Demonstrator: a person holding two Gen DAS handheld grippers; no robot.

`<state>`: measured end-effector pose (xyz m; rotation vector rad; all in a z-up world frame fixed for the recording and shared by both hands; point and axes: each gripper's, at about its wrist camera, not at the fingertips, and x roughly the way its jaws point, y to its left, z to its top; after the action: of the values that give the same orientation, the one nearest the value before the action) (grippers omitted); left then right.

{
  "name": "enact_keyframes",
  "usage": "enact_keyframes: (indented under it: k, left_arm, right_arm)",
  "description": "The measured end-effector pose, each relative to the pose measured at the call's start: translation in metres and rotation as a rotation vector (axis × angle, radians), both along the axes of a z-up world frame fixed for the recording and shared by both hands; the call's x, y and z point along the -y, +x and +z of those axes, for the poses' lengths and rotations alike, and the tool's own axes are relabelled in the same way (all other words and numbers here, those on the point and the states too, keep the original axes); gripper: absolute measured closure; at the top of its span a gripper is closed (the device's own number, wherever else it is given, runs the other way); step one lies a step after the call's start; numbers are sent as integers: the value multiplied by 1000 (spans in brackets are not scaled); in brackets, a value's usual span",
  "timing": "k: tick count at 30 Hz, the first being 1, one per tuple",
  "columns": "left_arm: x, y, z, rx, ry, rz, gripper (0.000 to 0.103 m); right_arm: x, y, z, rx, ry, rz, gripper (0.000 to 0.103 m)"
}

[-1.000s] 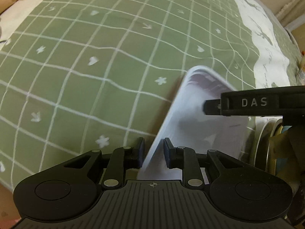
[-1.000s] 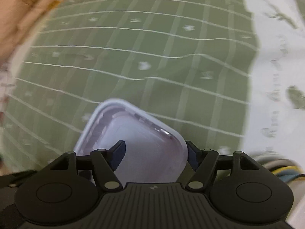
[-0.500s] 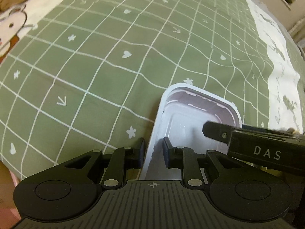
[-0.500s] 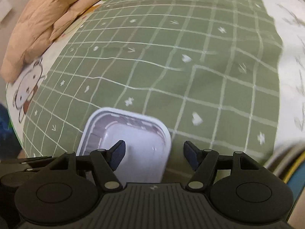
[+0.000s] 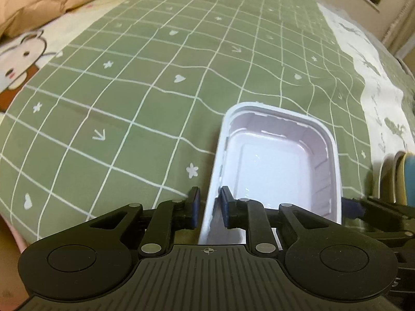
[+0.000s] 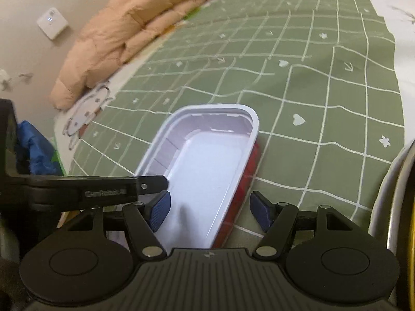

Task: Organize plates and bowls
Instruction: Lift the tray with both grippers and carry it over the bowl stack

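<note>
i read the white rectangular tray (image 5: 275, 163) as thin moulded plastic: light, a little flexible at the walls, smooth and glossy inside, so likely to slip or twist if pinched at one point only. its outside wall shows red in the right wrist view. the rolled rim looks like the stiffest part, so i would take it there, on the long walls near the end closest to me, one gripper per side.

the tray is out on the green checked bedspread (image 5: 129, 90), well in from the far edge of the bed, nearer the white printed strip on the right edge than the peach quilt (image 6: 124, 33) at the far left corner. whether its base rests on the cloth i cannot tell. some stacked dishes (image 5: 399, 176) stand just beside it on the right.

my left gripper (image 5: 209, 208) straddles the tray's left wall with a narrow gap, and its jaws are closing; the inner pad looks against the wall, the outer one a sliver off. my right gripper (image 6: 211, 213) stands about half open across the right wall, pads clear of it, holding nothing.
</note>
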<state>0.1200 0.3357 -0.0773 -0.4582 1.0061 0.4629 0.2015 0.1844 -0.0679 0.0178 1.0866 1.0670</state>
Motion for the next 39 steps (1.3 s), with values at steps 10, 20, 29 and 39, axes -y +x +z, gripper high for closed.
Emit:
enact_keyframes:
  k: [10,20,29,39]
  left_arm:
    - [24,-41,-2,166,-47,-11,83]
    - [20,-56,-16,240,-106,8,82]
    - [43,-75,80,357,-60,-34,81]
    - [131,43,158,343,-177,-308,81]
  right_arm:
    - [36,-23,-7,13,76,-68,59]
    - [22,-44,-3,86,-23,-94,59]
    - [62,-55,85,204,133,-88,59]
    - [189,13,173,333,163,-295,59]
